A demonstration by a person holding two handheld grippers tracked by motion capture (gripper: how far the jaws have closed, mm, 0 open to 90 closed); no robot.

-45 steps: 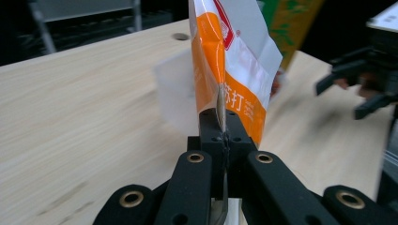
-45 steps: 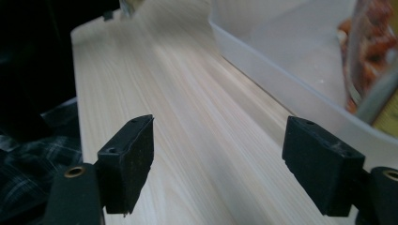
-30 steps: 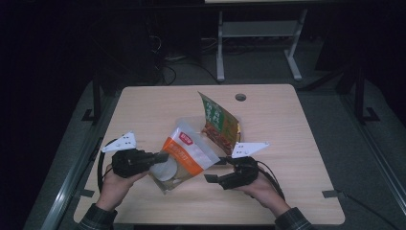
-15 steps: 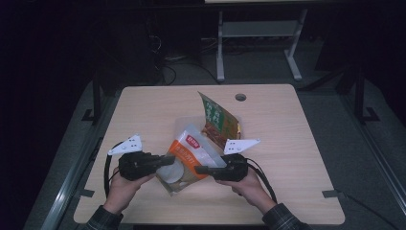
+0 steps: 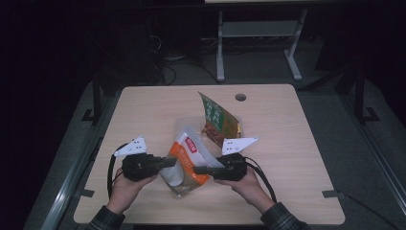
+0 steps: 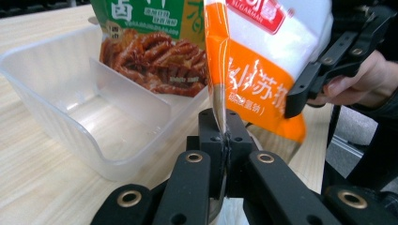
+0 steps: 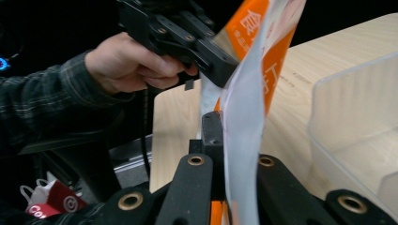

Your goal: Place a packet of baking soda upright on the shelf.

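In the high view, an orange-and-white bag (image 5: 187,160) is held between the two grippers above the near middle of the tabletop (image 5: 297,158): the left gripper (image 5: 168,162) pinches its left edge and the right gripper (image 5: 201,169) its right edge, whose jaws have just been closing onto the bag. Behind it sits a clear plastic container (image 5: 189,132) with a green snack packet (image 5: 218,119) standing at its far side. In the left gripper view, the left gripper (image 6: 224,140) is clamped on the bag's (image 6: 263,70) thin side seam, the bag hanging upright just in front of the container (image 6: 61,93) and packet (image 6: 155,56); the right gripper (image 6: 300,96) bites the far edge. In the right gripper view, the right gripper (image 7: 234,140) is closed on the bag's (image 7: 244,122) edge, the left gripper (image 7: 218,70) holds the opposite side, and the container's wall (image 7: 347,108) stands just right.
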